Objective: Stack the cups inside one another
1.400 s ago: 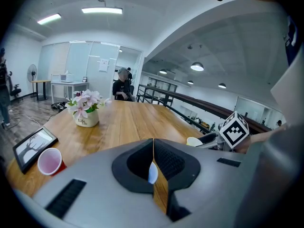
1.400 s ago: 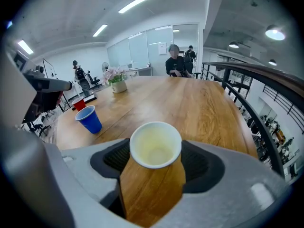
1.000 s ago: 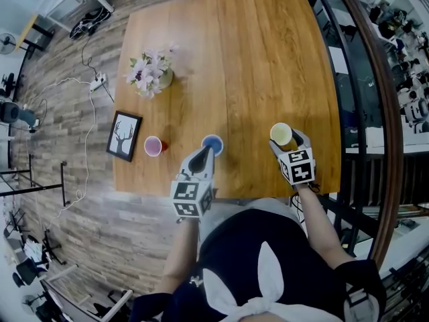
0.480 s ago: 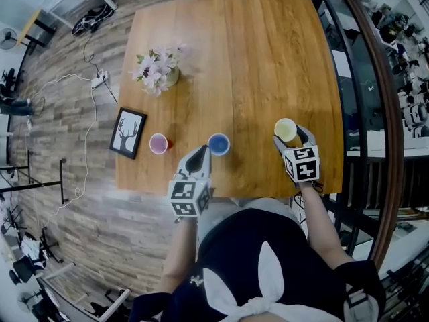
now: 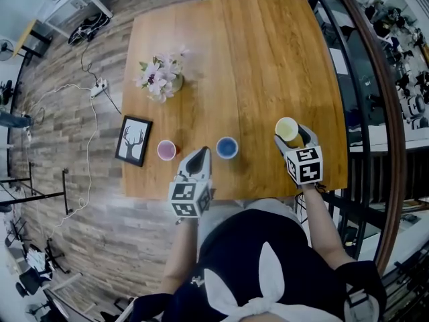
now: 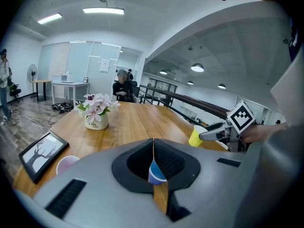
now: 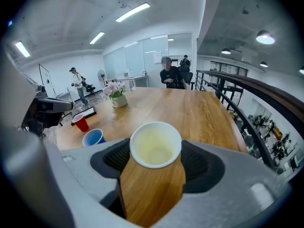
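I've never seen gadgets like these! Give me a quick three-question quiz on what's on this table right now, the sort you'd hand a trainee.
1. True or false: the right gripper is clamped on the yellow paper cup.
2. Which thing stands nearest the black-framed deer picture on the wooden table?
A. the red plastic cup
B. the blue plastic cup
C. the white pot of pink flowers
3. Fill in: the left gripper holds nothing, and its jaws are ___.

Key: 1 true; 2 A; 3 together.
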`<move>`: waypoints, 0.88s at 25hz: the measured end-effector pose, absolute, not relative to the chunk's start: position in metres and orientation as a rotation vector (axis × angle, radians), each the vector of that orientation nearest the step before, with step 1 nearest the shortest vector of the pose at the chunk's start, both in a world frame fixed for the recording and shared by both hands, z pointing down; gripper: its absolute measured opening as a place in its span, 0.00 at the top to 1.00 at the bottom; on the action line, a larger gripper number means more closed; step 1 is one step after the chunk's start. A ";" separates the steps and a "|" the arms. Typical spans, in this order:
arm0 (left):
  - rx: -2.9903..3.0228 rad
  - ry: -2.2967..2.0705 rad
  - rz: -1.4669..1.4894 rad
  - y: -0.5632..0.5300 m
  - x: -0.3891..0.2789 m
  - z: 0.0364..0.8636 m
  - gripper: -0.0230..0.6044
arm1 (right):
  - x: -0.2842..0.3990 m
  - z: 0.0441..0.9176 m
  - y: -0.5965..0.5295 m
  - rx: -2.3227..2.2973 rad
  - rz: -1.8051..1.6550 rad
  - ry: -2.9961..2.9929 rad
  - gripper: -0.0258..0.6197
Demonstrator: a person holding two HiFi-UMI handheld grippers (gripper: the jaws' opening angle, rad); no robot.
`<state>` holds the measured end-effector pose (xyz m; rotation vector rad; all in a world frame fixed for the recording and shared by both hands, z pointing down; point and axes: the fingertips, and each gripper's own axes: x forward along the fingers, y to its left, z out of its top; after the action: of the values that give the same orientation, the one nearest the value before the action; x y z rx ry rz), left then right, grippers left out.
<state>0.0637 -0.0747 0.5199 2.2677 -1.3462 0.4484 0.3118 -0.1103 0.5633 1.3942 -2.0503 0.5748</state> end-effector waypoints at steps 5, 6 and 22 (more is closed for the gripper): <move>2.272 -1.360 0.440 -0.081 0.043 0.516 0.93 | 0.292 0.551 -0.114 1.406 0.564 -2.060 0.45; 2.274 -1.358 0.441 -0.082 0.039 0.516 0.93 | 0.287 0.549 -0.114 1.405 0.560 -2.062 0.45; 2.250 -1.393 0.417 -0.077 -0.023 0.506 0.93 | 0.205 0.503 -0.123 1.349 0.472 -2.171 0.45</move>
<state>-0.0229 -0.0767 0.5060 2.2504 -1.3933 0.4174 0.2050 -0.1234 0.5032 1.3485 -2.1712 0.4717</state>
